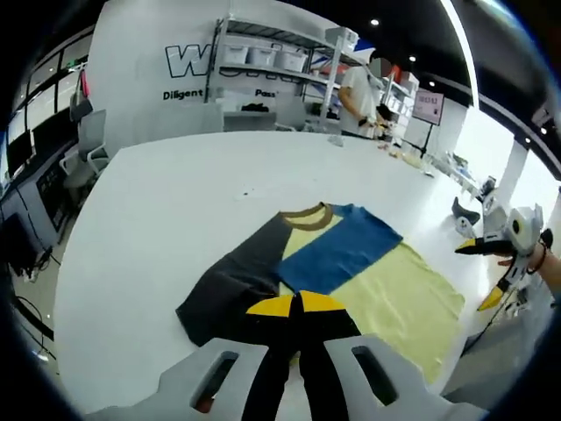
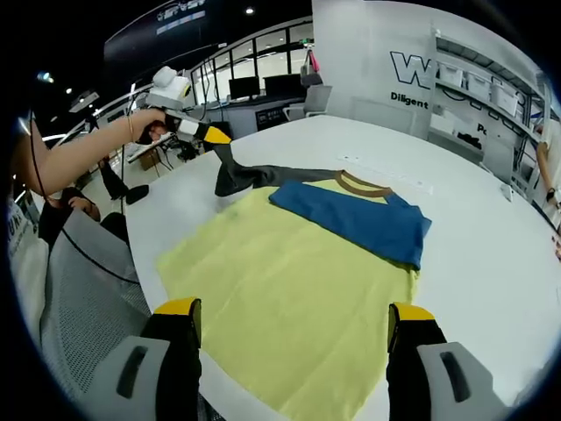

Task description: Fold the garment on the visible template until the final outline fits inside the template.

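Left gripper [image 1: 295, 304] sits at the bottom of the left gripper view, its yellow-tipped jaws clenched on the dark sleeve [image 1: 232, 281] of the shirt [image 1: 386, 294]. That shirt lies on the white table [image 1: 166, 219], yellow body flat, blue sleeve [image 1: 337, 247] folded across it, brown collar [image 1: 307, 213] toward the far side. Off to the right, the right gripper [image 1: 491, 267] hangs past the table edge, jaws spread. In the right gripper view, the right gripper [image 2: 294, 317] is released, jaws wide apart above the near yellow hem [image 2: 289, 351]. Far left, a hand [image 2: 145, 123] holds the left gripper [image 2: 219, 140], which pinches the dark sleeve [image 2: 254, 178] up off the table [image 2: 491, 254].
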The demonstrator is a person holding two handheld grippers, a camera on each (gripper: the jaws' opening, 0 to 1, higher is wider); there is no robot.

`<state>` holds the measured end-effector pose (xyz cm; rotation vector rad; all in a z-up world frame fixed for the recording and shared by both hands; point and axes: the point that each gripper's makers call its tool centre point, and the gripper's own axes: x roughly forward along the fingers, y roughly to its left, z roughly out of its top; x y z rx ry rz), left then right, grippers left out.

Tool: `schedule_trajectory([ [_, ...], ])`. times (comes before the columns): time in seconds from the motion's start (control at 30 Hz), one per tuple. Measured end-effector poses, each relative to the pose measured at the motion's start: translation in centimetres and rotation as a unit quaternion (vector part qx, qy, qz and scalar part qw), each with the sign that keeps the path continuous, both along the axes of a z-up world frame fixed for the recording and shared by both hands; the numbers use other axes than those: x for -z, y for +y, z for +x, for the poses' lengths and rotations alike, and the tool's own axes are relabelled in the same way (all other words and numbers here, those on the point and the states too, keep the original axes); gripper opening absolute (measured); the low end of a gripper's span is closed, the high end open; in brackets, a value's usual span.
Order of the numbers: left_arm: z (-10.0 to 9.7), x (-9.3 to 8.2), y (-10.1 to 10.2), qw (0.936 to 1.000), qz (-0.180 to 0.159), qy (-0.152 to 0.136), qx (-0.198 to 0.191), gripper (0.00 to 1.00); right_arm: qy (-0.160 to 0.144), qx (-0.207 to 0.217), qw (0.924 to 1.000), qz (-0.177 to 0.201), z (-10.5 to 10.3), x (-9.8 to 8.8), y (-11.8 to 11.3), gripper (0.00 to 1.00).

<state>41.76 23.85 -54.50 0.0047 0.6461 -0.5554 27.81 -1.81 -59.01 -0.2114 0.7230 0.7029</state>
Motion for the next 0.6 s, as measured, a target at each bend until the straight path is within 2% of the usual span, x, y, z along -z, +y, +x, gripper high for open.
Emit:
schedule_trajectory([
  [0.27,1.0,-1.2,-2.7,0.9993,0.004,-0.014,0.034,0.05,0.000,-0.002,1.0000,0.002,0.1,0.0,0.1,0.86],
  [0.3,1.3,-1.5,-3.8,0.9986,0.006,-0.016,0.051,0.05,-0.001,-0.004,1.0000,0.002,0.2,0.0,0.2,0.85],
  [0.33,1.7,-1.9,-5.2,0.9971,0.017,-0.024,0.071,0.05,-0.004,-0.001,1.0000,0.005,0.4,-0.1,0.3,0.85],
  [0.47,2.0,-2.6,-7.7,0.9941,0.020,-0.028,0.103,0.05,-0.026,-0.002,0.9995,0.016,1.3,-0.9,1.3,0.82],
  [0.6,2.0,-2.7,-8.9,0.9915,0.026,-0.029,0.124,0.05,-0.040,-0.010,0.9990,0.018,2.3,-1.2,2.6,0.80],
])
